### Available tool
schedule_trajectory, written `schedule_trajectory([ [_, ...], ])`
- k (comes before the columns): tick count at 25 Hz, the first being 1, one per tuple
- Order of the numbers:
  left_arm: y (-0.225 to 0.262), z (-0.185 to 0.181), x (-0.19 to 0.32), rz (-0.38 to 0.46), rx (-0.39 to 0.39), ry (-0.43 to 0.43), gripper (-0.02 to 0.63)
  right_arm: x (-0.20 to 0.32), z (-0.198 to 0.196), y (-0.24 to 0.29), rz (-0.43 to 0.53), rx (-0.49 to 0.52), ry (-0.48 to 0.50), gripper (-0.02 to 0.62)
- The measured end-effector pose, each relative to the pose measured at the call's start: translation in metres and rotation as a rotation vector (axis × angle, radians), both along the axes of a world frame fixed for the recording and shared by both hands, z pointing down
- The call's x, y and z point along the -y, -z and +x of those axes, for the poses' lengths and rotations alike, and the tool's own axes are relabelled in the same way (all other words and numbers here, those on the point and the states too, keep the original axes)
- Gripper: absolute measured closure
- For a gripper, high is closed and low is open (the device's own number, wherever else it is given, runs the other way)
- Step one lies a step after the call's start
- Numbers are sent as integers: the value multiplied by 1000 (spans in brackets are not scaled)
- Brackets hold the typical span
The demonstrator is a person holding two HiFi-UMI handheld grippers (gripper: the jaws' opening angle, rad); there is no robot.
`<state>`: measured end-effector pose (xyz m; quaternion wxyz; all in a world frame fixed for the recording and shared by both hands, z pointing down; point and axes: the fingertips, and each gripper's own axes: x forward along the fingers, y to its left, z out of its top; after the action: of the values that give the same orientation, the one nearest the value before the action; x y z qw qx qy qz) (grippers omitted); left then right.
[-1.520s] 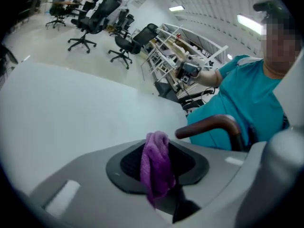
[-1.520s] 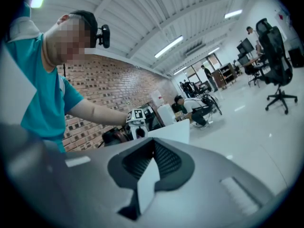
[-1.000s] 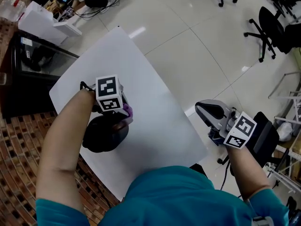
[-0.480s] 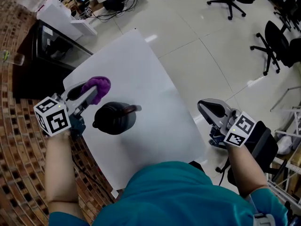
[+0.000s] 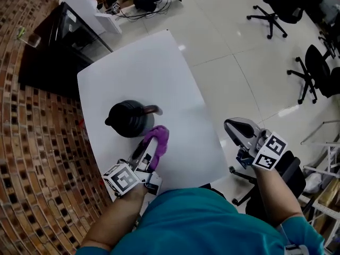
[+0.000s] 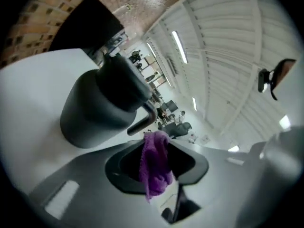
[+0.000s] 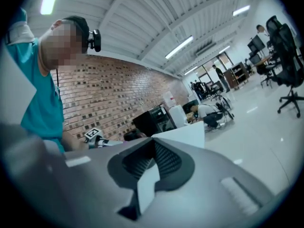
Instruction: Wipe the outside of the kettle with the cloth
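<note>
Item 1. Left tool [image 5: 150, 147]: jaws closed on a purple cloth [image 5: 158, 139]. In the left gripper view the left tool [image 6: 156, 144] is seen with the cloth [image 6: 156, 167] pinched between its tips, one fold standing up above them and the rest hanging down. A cube with square markers [image 5: 123, 178] is carried at the rear of this tool.

Item 2. Kettle [image 5: 127, 119]: dark grey, lid on, standing upright on the table [image 5: 159, 73] directly ahead of the left tool's tips. In the left gripper view the kettle [image 6: 102, 108] fills the space ahead and to the left of the tips, and its handle [image 6: 142, 122] points back towards the tool, just above the cloth. Cloth and kettle are close together; whether they touch cannot be told.

Item 3. Right tool [image 5: 239, 129]: held off the table's edge, over the floor [image 5: 239, 52], well apart from the kettle and from the left tool. In the right gripper view the right tool [image 7: 152, 163] is shown with its ribbed jaws drawn together and nothing gripped between them. A corner of the white table [image 7: 183, 133] is seen ahead of this tool, with a brick wall [image 7: 114, 94] beyond it. A second marker cube [image 5: 269, 152] is mounted behind its jaws.

Item 4. Surroundings: a black cabinet [image 5: 48, 47] past the far end of the table; office chairs [image 5: 276, 4] on the pale floor, far ahead of the right tool.
</note>
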<state>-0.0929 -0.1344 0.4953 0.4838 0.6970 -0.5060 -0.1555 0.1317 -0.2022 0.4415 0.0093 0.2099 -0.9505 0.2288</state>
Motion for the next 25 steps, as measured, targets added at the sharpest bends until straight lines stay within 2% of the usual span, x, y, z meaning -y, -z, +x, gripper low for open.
schedule_trajectory([
  [6, -40, -8, 32, -34, -269, 264, 482, -20, 15, -19, -60, -27, 42, 592],
  [8, -43, -11, 39, -11, -361, 318, 482, -25, 21, -23, -76, -35, 47, 592],
  [11, -51, -14, 40, 7, -416, 362, 480, -31, 28, -29, -93, -46, 50, 592],
  [13, -67, -17, 36, -16, -403, 387, 480, -36, 30, -31, -97, -52, 51, 591],
  [15, -90, -21, 32, -63, -351, 399, 480, -39, 32, -31, -96, -55, 49, 592],
  [20, -116, -19, 34, -114, -264, 369, 480, -42, 37, -27, -92, -57, 37, 591],
  [22, -111, -17, 29, -122, -252, 342, 482, -43, 36, -23, -85, -53, 33, 592],
  [25, -72, -21, 6, -84, -257, 298, 482, -45, 30, -14, -67, -42, 34, 591],
])
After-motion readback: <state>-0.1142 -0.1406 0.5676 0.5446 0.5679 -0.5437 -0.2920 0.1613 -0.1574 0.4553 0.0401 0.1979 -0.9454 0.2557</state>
